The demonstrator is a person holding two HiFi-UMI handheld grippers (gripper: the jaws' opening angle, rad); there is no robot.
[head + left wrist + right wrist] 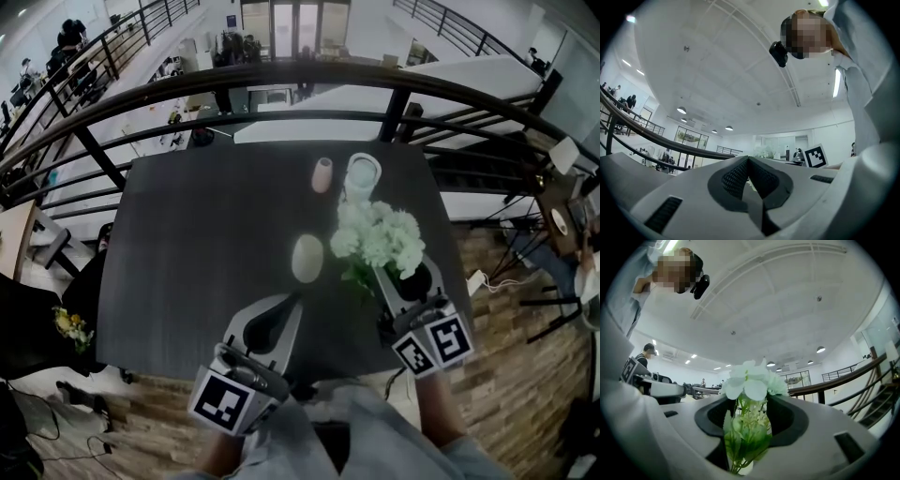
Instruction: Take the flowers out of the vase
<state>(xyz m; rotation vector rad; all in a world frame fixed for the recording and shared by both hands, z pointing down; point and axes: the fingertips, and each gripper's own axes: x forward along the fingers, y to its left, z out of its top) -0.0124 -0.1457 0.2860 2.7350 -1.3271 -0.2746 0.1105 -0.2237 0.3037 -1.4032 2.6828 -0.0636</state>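
Observation:
A bunch of white flowers [378, 235] with green leaves hangs low over the dark table [187, 244], just in front of the pale vase [362, 176] at the far side. My right gripper [398, 274] is shut on the stems below the blooms. In the right gripper view the flowers [749, 380] rise between the pads, and the right gripper [747, 423] grips the leafy stems. My left gripper [286, 307] hovers over the near middle of the table, shut and empty. In its own view the left gripper [749, 161] has its pads meeting with nothing between them.
A small pink vase [322, 174] stands left of the pale vase. A white oval object [307, 258] lies on the table between the two grippers. A dark curved railing [281, 75] runs beyond the far table edge. Wooden floor lies to the right.

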